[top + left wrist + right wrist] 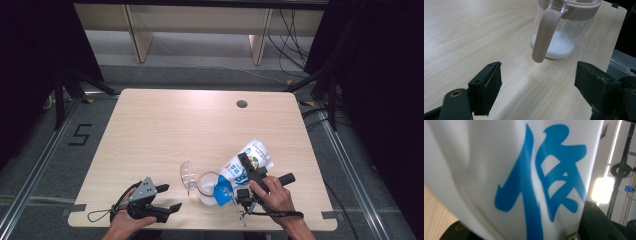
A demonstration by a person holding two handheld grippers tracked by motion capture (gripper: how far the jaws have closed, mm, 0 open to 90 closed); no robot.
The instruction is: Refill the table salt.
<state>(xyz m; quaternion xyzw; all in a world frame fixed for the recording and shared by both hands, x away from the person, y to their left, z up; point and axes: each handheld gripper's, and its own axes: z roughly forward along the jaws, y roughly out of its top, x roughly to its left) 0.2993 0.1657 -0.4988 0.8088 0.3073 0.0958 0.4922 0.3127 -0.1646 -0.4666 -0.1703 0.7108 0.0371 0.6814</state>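
Right gripper (239,176): fingers pinched a tilted pouch (245,167) over the jug (207,187); left gripper (169,197) rested on tabletop (165,130), fingers spread.

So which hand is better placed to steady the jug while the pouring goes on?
Left, probably. The left gripper rests open on the table, jaws facing the jug's handle. The right gripper is busy, clamped on the tilted bag over the jug.
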